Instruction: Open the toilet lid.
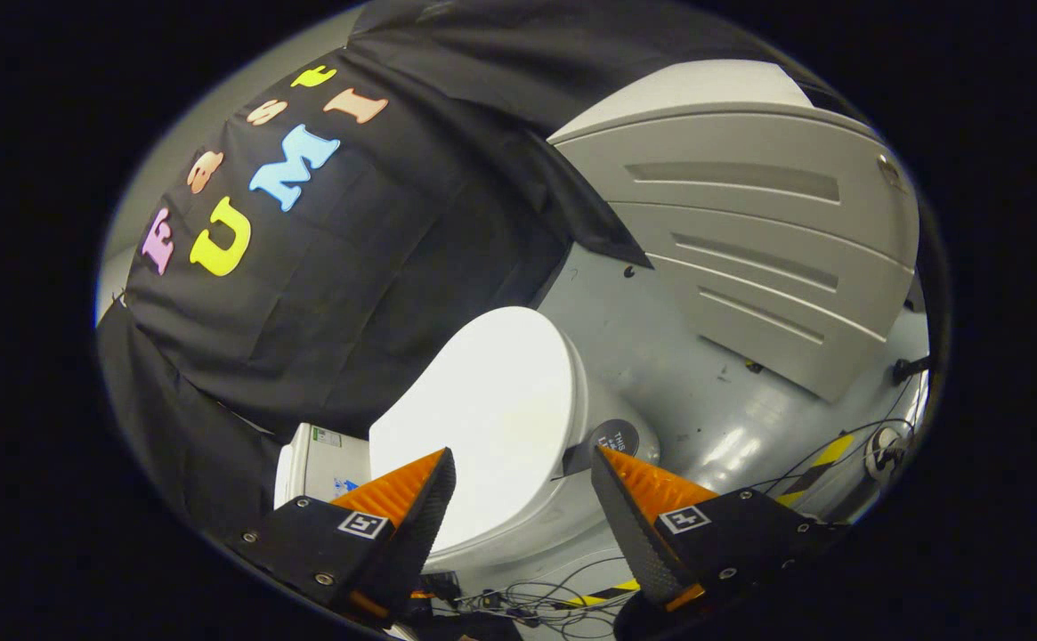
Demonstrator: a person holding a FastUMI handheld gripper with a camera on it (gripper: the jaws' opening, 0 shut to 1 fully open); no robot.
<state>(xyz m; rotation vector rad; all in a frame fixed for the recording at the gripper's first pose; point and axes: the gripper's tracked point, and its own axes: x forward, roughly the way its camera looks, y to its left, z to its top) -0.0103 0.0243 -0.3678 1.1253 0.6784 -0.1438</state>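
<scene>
Spread wide apart, the jaws of the gripper (522,463) grasp nothing, and the white toilet lid (482,401) lies closed on the bowl just ahead of and between the two fingers (420,503), without touching either. To the left of the lid sits the white cistern (313,463) against the black cloth wall (349,267). Farther off to the right a pale grey ribbed panel (749,231) leans over the grey floor (660,356), and loose cables (536,601) lie on the floor near the fingers.

Grey floor (705,392) carries the white toilet (518,499), loose cables (536,601) and striped tape (816,463)
</scene>
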